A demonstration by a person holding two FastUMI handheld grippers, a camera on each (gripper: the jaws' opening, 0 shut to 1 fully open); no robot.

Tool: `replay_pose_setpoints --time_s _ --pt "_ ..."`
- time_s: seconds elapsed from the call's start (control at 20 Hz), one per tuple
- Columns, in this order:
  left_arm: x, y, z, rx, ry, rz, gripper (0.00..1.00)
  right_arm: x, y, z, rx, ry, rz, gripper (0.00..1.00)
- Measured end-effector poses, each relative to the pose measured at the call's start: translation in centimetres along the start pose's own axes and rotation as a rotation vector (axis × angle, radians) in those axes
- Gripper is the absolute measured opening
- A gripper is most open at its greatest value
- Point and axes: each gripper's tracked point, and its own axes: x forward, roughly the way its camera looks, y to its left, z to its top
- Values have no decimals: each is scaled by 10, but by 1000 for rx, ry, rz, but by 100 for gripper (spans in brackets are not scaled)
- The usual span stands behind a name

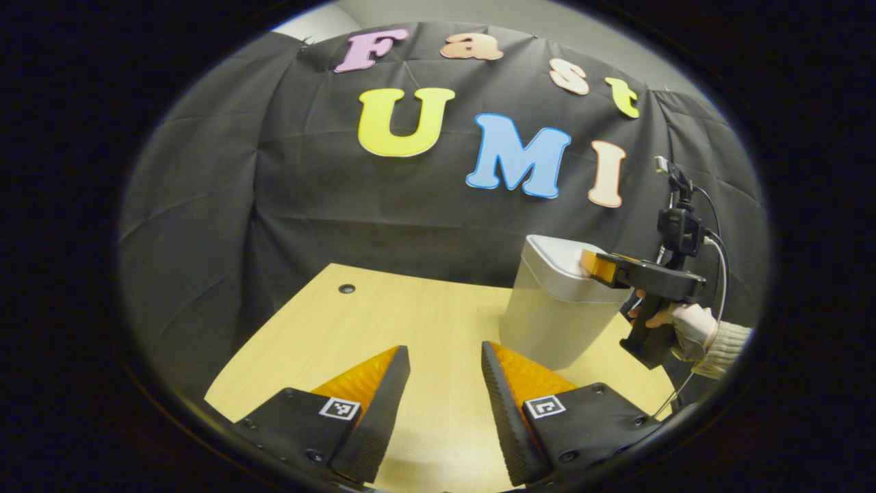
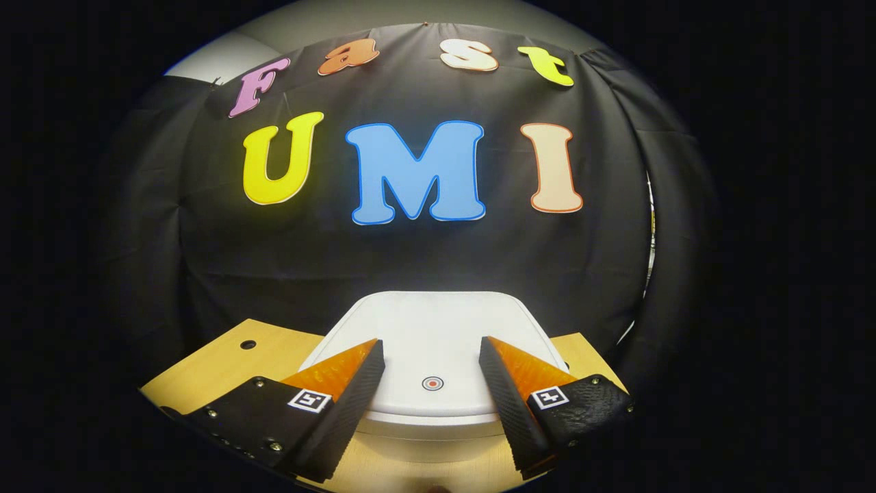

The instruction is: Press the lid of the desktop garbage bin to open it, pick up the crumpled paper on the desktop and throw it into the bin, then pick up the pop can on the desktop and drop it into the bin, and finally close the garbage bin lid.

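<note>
Bin time on the wooden desk.
Left gripper (image 1: 445, 356) hangs over the bare desk (image 1: 417, 315) with its fingers spread apart, holding nothing. To its right stands the white bin (image 1: 554, 315), lid (image 2: 438, 335) down. Right gripper (image 2: 431, 356), held by a hand (image 1: 684, 325), sits at the lid's top, fingers spread wide on each side of a small round button (image 2: 432, 383).

The garbage bin (image 1: 558, 308) stands on the desk (image 1: 410, 322), toward its right side in the left gripper view, with its lid (image 2: 428, 342) closed on top. The right gripper (image 1: 592, 266) is over the lid's near edge, its fingers (image 2: 342, 383) apart on either side of the lid's button (image 2: 432, 383). The left gripper (image 1: 445, 404) is over the bare desk, left of the bin. A small hole (image 1: 347, 288) lies in the desk's far left part.
</note>
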Motion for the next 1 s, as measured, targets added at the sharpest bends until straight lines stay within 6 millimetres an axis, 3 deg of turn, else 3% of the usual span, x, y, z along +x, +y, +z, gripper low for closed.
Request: replay_pose_setpoints --time_s 0.05,0.25,0.45,0.6,0.65,0.7,1.0 --pt "1 -4 2 4 -5 -6 77 0 1 1 1 0 1 91" --pt "-3 -18 15 15 -31 -36 77 0 1 3 11 -1 11 91" --pt "-9 -23 35 35 -67 -45 73 -13 4 11 32 -6 38 94" --pt "-12 -24 55 27 -97 -50 73 -36 7 25 12 -64 43 94" --pt "-12 -25 63 25 -110 -54 77 -45 11 31 3 -85 52 94" --pt "-10 -26 70 27 -121 -53 77 -61 13 31 -3 -104 61 94" --pt "-15 -24 111 90 -212 -34 77 -116 31 76 -34 -234 108 94"
